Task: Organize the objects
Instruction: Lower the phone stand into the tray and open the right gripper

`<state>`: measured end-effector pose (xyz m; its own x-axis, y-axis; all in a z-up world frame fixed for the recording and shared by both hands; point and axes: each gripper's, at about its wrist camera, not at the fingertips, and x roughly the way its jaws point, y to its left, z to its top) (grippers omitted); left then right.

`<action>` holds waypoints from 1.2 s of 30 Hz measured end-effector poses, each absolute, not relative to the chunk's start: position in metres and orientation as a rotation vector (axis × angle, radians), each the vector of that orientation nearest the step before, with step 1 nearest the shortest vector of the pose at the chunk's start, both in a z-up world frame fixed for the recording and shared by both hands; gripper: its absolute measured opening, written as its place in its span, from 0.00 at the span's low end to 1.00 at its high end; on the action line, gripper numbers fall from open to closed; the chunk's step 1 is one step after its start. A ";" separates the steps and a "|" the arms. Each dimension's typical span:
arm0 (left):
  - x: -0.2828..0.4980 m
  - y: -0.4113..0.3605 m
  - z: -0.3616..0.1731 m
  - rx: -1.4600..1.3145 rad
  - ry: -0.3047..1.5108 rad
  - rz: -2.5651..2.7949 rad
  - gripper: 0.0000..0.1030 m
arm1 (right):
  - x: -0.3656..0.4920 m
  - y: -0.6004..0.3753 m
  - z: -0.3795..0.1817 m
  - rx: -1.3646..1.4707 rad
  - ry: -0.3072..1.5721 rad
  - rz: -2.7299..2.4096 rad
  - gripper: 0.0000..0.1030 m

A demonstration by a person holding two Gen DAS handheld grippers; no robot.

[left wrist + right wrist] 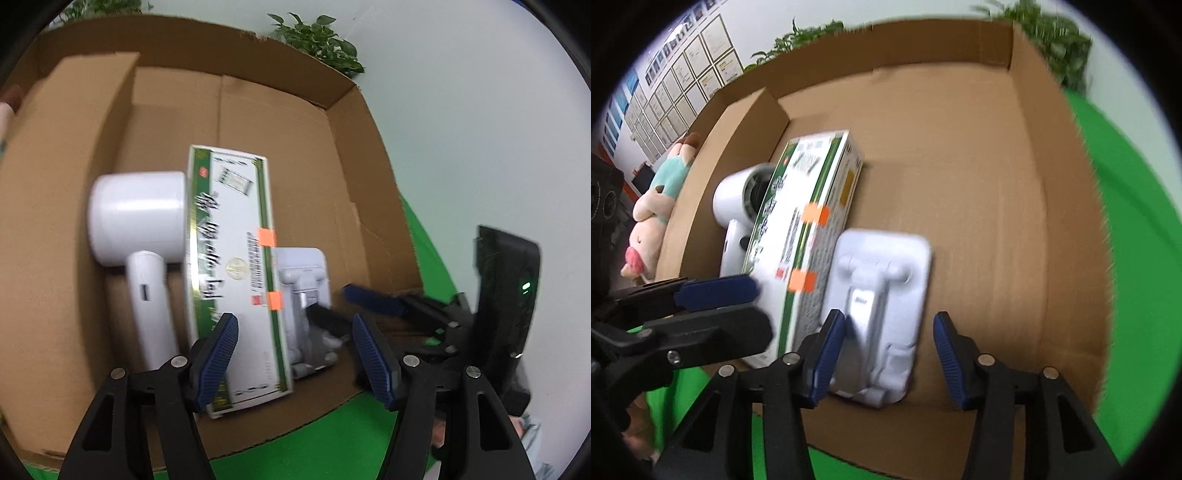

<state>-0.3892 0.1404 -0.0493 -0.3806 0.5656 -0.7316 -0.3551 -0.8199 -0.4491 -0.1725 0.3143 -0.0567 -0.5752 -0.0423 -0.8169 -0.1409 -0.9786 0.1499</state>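
Right claw [886, 354] half open, holding nothing, straddles near end of white tray [882, 314]; tray's long axis runs away from me, alongside box [809, 236]. Left claw [295, 362] half open, empty, over box.

green cloth [1126, 229] | leafy plants [317, 37] | framed papers on wall [683, 77]

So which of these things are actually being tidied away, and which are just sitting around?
Part of the job:
- cardboard box
- white hair dryer
- green-and-white carton
- white moulded tray
- left gripper, right gripper

Just lying about:
- plush toy, outside the box
- potted plants
- green table cover
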 end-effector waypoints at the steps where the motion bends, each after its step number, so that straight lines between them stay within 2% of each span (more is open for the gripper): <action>1: -0.386 0.138 -0.045 -1.276 -0.263 2.257 0.60 | -0.171 0.316 -0.052 -1.383 0.288 2.730 0.53; 4: -0.367 0.130 -0.028 -1.156 -0.168 2.395 0.65 | -0.173 0.323 -0.038 -1.301 0.290 2.767 0.59; 6: -0.354 0.127 -0.020 -1.085 -0.069 2.510 0.81 | -0.182 0.324 -0.035 -1.270 0.247 2.761 0.59; 9: -0.337 0.120 -0.015 -1.009 0.039 2.671 0.93 | -0.210 0.323 -0.041 -1.284 0.243 2.714 0.59; 12: -0.328 0.112 -0.021 -1.009 0.043 2.715 0.93 | -0.222 0.325 -0.056 -1.316 0.244 2.673 0.58; 20: -0.317 0.101 -0.036 -1.032 -0.003 2.727 0.93 | -0.237 0.314 -0.051 -1.362 0.220 2.686 0.58; 28: -0.291 0.088 -0.031 -0.951 0.040 2.769 0.93 | -0.232 0.317 -0.051 -1.346 0.215 2.691 0.57; 30: -0.286 0.089 -0.030 -0.925 0.056 2.802 0.95 | -0.223 0.317 -0.049 -1.304 0.233 2.687 0.62; 33: -0.274 0.084 -0.028 -0.864 0.050 2.864 1.00 | -0.198 0.308 -0.038 -1.173 0.188 2.719 0.79; 36: -0.258 0.081 -0.029 -0.781 0.050 2.918 1.00 | -0.161 0.287 -0.025 -1.013 0.117 2.782 0.83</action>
<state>-0.2576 0.0809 -0.0295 -0.8596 0.1073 -0.4995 -0.1243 -0.9922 0.0008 -0.1605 0.2874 -0.0251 -0.7522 0.1404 -0.6438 -0.1938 -0.9810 0.0125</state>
